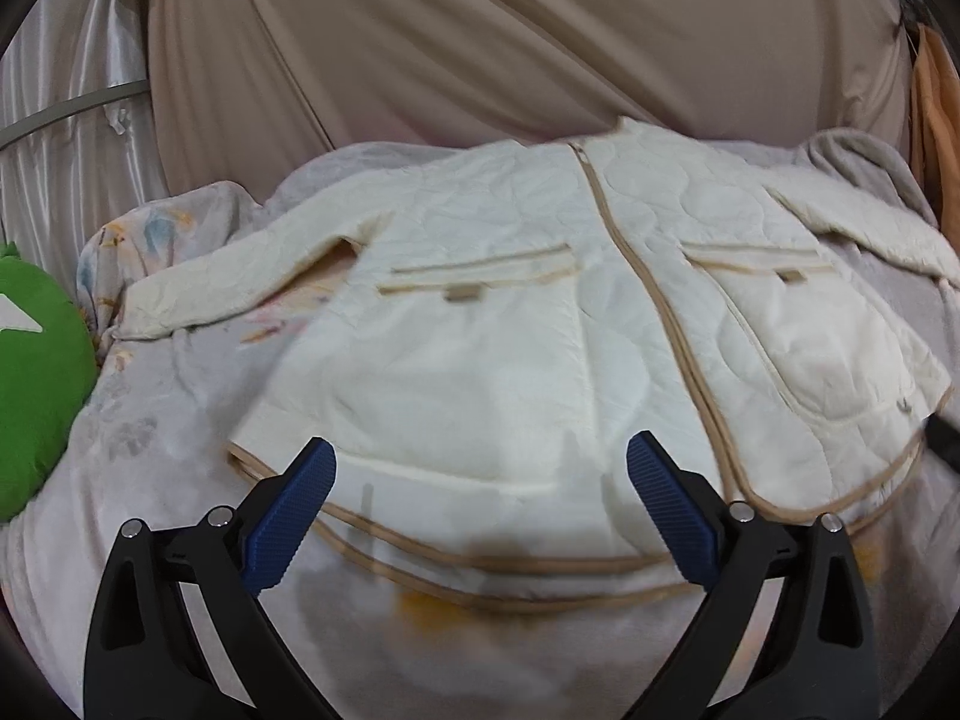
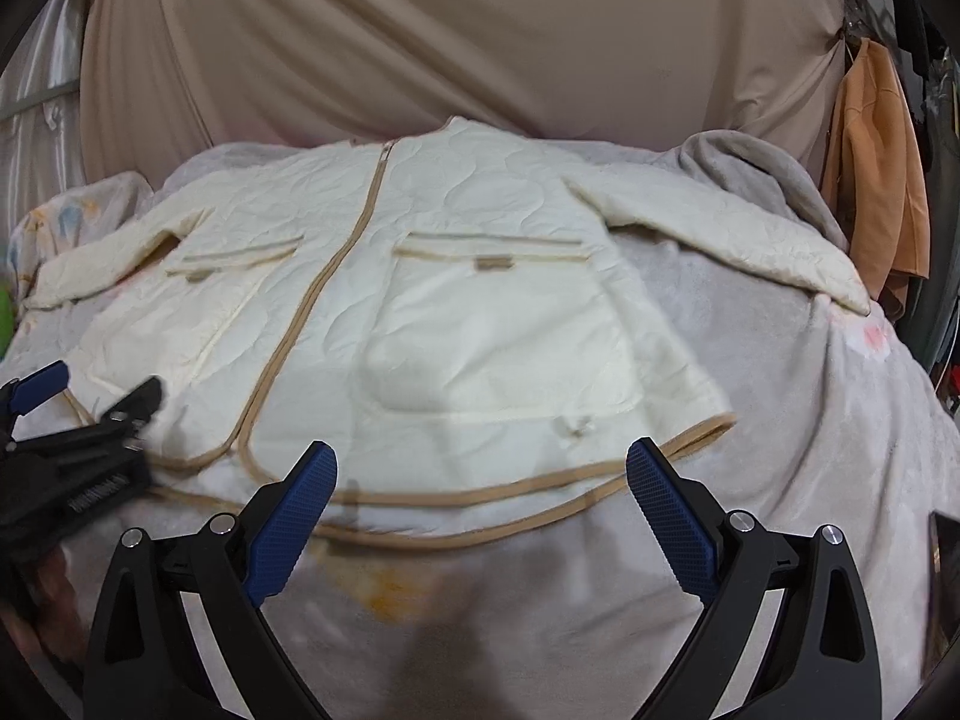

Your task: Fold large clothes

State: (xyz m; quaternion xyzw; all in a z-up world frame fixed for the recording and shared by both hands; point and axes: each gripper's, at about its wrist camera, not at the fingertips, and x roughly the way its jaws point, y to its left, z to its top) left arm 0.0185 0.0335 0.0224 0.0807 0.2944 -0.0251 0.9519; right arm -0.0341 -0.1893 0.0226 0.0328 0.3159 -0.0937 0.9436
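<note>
On my left there's a green cushion (image 1: pixel 36 372) sitting at the edge of the bed (image 1: pixel 150 480), which is covered in a pale grey blanket with a faint flower print. Behind that, a shiny silvery curtain (image 1: pixel 66 60), and then a big beige sheet (image 1: pixel 480 48) hung across the whole back.

The cream quilted jacket (image 1: pixel 528 312) is laid flat on the bed, front up, zipped, with tan trim down the middle and round the hem. Both sleeves are spread out to the sides, and there's a flap pocket on each chest panel. The hem is the edge nearest to me.

My left hand-held gripper (image 1: pixel 480 516) is spread wide, blue pads apart, holding nothing, hovering over the hem on the jacket's left half. From the right camera I can also see it off to the left, right by the hem corner (image 2: pixel 84 396), a bit blurred.

My right hand-held gripper (image 2: pixel 480 516) is spread wide too, nothing between the pads, sitting just in front of the hem on the right half. I can't tell if either one is actually touching the fabric.

Far right there's an orange garment (image 2: pixel 876 180) hanging up next to the beige sheet, past the end of the right sleeve.
</note>
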